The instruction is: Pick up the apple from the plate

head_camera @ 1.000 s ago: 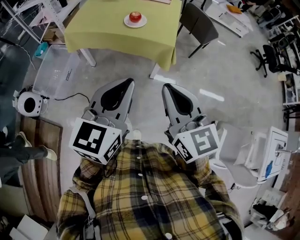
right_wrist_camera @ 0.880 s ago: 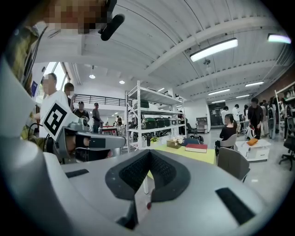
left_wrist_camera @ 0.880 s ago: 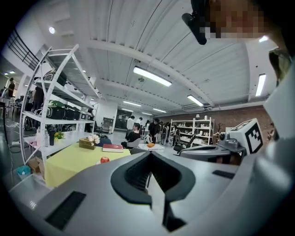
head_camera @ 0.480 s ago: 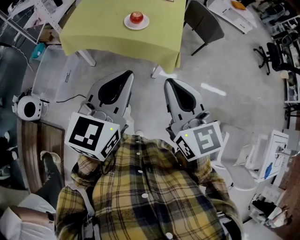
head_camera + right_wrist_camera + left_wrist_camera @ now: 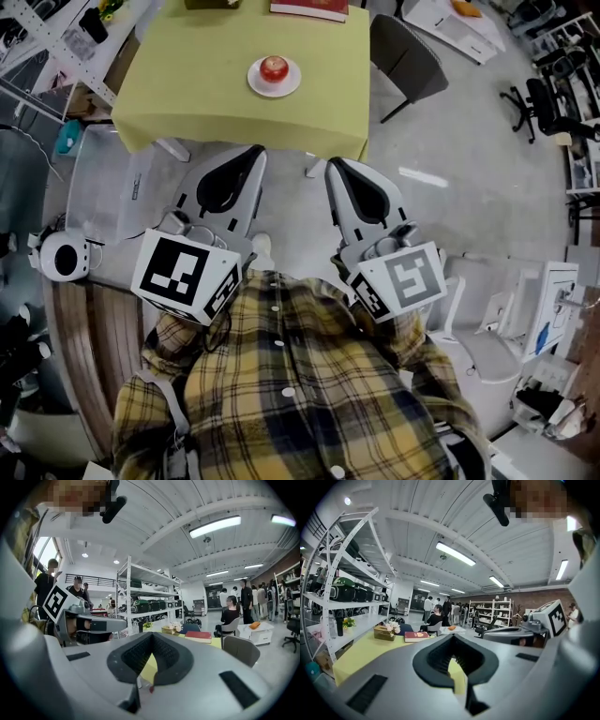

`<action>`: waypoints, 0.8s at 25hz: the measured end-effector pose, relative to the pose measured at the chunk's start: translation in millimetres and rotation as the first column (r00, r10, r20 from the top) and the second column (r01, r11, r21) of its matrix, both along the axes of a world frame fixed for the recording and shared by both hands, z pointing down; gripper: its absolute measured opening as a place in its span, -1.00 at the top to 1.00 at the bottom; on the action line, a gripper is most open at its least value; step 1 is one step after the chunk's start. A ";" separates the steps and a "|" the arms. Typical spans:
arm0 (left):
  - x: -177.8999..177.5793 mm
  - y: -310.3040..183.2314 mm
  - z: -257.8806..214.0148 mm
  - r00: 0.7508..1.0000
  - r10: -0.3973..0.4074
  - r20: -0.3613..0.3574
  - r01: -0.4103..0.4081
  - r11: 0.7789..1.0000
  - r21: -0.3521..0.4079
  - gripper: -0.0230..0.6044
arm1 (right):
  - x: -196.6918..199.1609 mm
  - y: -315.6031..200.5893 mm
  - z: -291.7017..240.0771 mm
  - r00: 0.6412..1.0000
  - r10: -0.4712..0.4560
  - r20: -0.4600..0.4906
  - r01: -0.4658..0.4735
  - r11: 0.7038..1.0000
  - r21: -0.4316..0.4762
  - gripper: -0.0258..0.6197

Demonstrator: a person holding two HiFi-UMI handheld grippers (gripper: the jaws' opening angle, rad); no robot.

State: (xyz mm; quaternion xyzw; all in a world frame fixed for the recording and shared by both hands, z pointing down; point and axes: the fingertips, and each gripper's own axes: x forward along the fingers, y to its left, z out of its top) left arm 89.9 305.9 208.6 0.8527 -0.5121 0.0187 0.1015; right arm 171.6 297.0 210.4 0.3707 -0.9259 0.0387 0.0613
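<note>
Two grippers: left gripper [image 5: 257, 152] and right gripper [image 5: 334, 165] side by side, jaws clenched, both empty
Apple [image 5: 274, 67]: sits on white plate [image 5: 255, 83], atop yellow table [image 5: 202, 89], well apart from both grippers

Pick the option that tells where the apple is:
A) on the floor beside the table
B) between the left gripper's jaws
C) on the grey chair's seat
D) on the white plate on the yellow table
D: the apple sits on the white plate on the yellow table, and the left gripper and the right gripper are both shut on nothing.
</note>
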 end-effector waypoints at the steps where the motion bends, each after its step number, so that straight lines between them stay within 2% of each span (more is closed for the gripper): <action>1: -7.0 -6.8 -0.1 1.000 0.006 0.000 -0.006 1.000 0.000 0.91 | -6.9 -7.0 -0.6 1.000 0.006 0.002 -0.006 1.000 0.001 0.93; 9: -47.2 -47.1 6.8 0.999 0.039 -0.018 -0.039 0.999 -0.015 0.91 | -39.0 -44.1 4.8 0.998 0.069 -0.013 -0.069 0.997 -0.022 0.93; 14: -49.5 -64.1 20.9 0.998 0.050 -0.045 -0.052 0.997 -0.050 0.91 | -37.5 -61.1 15.7 0.995 0.094 -0.041 -0.096 0.994 -0.060 0.93; 20: -47.8 -92.9 27.6 0.998 0.031 -0.045 -0.034 0.998 -0.060 0.91 | -34.5 -91.8 23.3 0.996 0.081 -0.049 -0.084 0.994 -0.076 0.93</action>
